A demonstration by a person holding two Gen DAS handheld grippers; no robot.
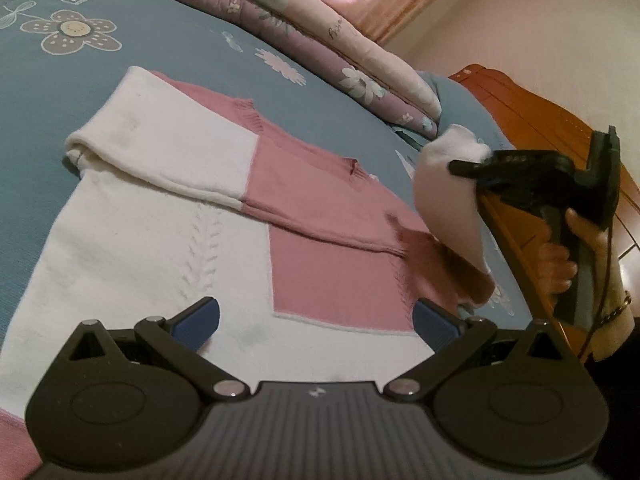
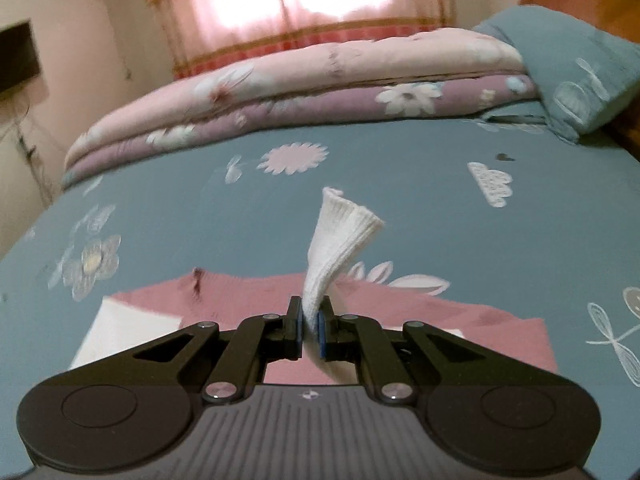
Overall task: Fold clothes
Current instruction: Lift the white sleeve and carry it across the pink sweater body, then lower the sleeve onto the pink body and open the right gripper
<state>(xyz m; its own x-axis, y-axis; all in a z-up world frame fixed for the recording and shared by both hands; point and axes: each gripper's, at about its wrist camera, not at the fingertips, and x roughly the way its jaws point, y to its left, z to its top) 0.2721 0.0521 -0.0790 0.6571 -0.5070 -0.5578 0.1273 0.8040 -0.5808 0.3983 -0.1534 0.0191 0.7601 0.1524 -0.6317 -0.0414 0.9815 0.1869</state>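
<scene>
Your right gripper (image 2: 309,322) is clamped on the white ribbed knit sleeve cuff (image 2: 340,236), lifted at centre frame of the right view. Your left gripper (image 1: 316,316) has jaws apart, nothing between them, low over the pink-and-white knit sweater (image 1: 224,216) lying flat mid-frame on the blue floral bedsheet (image 1: 168,44).

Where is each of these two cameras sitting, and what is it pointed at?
Left wrist: sits on the open left tool, looking across the sweater at the right tool and the hand holding it.
Right wrist: sits on the right tool, shut on the white cuff, facing the quilt.
Both show sweater, quilt and blue bedsheet.
</scene>
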